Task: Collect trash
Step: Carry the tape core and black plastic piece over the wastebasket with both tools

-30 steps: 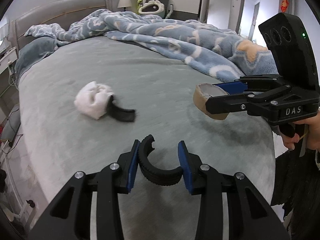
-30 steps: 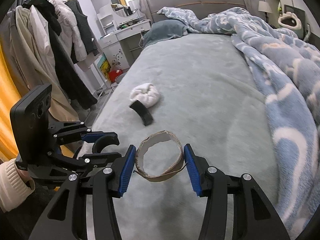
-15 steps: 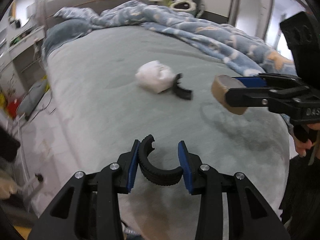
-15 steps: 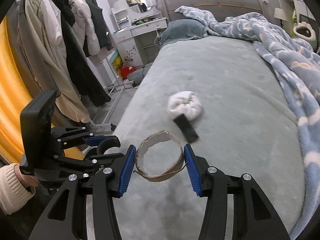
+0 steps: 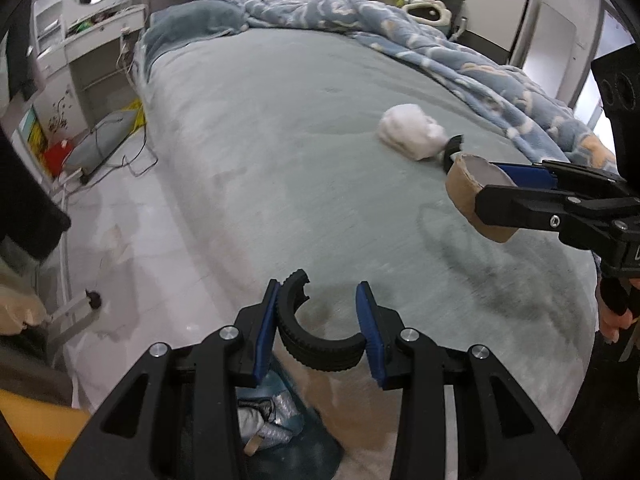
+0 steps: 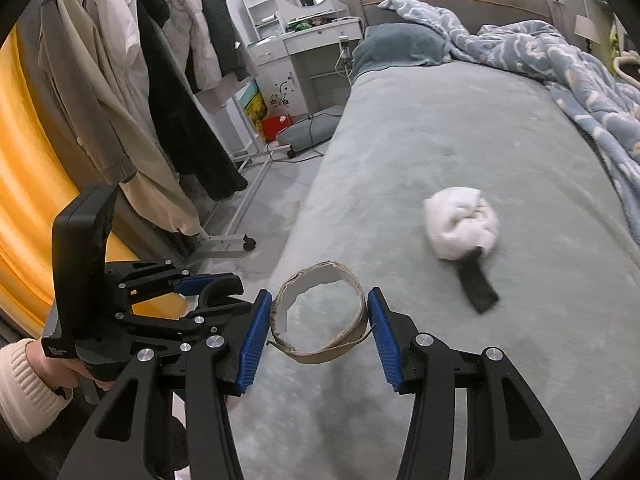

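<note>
My left gripper (image 5: 318, 308) is shut on a broken black ribbed ring piece (image 5: 316, 344), held over the bed's near corner. Below it a blue-lined bin with crumpled trash (image 5: 272, 424) shows. My right gripper (image 6: 318, 320) is shut on a brown cardboard tape ring (image 6: 320, 350), seen from the side as the cardboard ring (image 5: 466, 194) in the left wrist view. On the grey bed lie a white crumpled wad (image 6: 460, 226) and a black curved strip (image 6: 478, 286) touching it; the same wad (image 5: 412, 136) and strip (image 5: 452, 148) show in the left wrist view.
A blue patterned blanket (image 5: 420, 40) is bunched along the bed's far side. A rack of hanging clothes (image 6: 152, 88) and an orange curtain (image 6: 24, 184) stand left of the bed. A dressing table (image 6: 312, 44) and floor clutter (image 6: 304, 132) are near the headboard.
Both grippers have swung left along the bed's edge with their pieces still held. The wad and strip have slid right in both views, and the bin has come into sight under the left gripper.
</note>
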`<move>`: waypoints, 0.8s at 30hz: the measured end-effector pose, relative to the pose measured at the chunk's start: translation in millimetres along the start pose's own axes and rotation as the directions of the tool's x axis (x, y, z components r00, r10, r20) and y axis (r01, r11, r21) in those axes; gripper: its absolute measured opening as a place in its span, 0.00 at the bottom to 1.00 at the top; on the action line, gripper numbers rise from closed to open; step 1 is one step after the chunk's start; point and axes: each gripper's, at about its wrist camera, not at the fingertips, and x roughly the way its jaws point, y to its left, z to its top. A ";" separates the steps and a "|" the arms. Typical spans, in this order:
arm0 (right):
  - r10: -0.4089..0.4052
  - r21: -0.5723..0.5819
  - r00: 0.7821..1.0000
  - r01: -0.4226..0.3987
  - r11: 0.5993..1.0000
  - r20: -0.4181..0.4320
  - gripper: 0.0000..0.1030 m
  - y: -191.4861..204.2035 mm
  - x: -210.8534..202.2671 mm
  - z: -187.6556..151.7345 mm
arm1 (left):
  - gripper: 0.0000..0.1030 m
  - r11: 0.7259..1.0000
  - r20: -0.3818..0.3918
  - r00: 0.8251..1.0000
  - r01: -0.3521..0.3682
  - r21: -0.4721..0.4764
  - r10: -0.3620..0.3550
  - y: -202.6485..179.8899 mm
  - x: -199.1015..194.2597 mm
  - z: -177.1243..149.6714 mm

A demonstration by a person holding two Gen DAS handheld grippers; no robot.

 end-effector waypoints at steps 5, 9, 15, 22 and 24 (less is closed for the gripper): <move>0.019 0.002 1.000 -0.019 1.000 -0.018 0.49 13.9 15.7 5.4 | 0.40 0.998 -0.035 0.999 -0.019 -0.066 0.017 25.0 -2.4 -9.7; 0.035 -0.006 0.999 -0.036 0.999 -0.031 0.49 26.9 27.7 9.4 | 0.40 0.994 -0.066 0.997 -0.054 -0.093 0.048 40.5 -1.6 -18.6; 0.064 -0.025 0.996 -0.066 0.998 -0.058 0.49 49.1 47.0 13.4 | 0.40 0.986 -0.133 0.989 -0.080 -0.144 0.061 61.9 4.5 -36.7; 0.098 -0.023 0.992 -0.100 0.995 -0.080 0.49 67.9 66.2 18.9 | 0.40 0.972 -0.238 0.971 -0.092 -0.216 0.039 84.7 18.1 -61.8; 0.106 -0.025 0.990 -0.108 0.994 -0.089 0.49 72.5 70.9 19.6 | 0.40 0.968 -0.263 0.964 -0.096 -0.232 0.033 90.3 21.0 -68.0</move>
